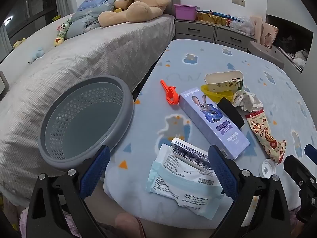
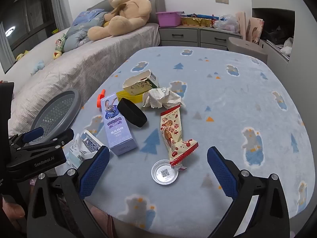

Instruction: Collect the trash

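Both the left gripper and right gripper hang wide apart and empty over the table's litter, since the basket waits at left.

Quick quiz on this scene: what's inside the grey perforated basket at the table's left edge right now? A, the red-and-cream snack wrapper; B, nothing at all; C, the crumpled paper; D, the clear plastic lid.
B: the left wrist view looks straight into the grey basket and shows only its bare perforated wall and bottom.
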`<state>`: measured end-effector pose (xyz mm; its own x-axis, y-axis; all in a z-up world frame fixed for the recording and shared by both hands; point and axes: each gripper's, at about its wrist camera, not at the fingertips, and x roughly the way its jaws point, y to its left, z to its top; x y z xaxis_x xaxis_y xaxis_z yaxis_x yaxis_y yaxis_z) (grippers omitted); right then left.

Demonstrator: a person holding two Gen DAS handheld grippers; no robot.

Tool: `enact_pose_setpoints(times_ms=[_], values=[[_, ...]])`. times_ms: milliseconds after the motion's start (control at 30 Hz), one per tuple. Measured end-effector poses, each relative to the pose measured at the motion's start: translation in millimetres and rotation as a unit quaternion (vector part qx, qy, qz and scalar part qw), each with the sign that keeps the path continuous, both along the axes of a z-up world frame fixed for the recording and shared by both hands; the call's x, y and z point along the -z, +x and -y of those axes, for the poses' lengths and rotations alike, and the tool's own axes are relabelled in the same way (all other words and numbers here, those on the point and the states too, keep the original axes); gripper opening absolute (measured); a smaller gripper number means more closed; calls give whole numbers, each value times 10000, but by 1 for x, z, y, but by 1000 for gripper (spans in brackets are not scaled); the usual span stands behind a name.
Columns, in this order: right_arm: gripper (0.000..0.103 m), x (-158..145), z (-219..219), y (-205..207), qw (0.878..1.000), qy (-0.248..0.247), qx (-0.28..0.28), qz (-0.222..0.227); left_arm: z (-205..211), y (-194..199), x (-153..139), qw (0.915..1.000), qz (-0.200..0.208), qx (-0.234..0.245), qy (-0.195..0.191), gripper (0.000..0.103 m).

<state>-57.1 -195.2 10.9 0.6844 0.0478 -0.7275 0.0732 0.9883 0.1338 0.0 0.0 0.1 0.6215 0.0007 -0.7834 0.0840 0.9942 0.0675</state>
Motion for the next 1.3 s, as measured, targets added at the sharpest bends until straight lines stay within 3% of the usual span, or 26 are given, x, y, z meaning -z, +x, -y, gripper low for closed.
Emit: enact_pose_setpoints(times_ms=[1300], values=[[97,2,0,1,10000,22,-1,-20,-5,2,-8,10000,26,1,15,95]])
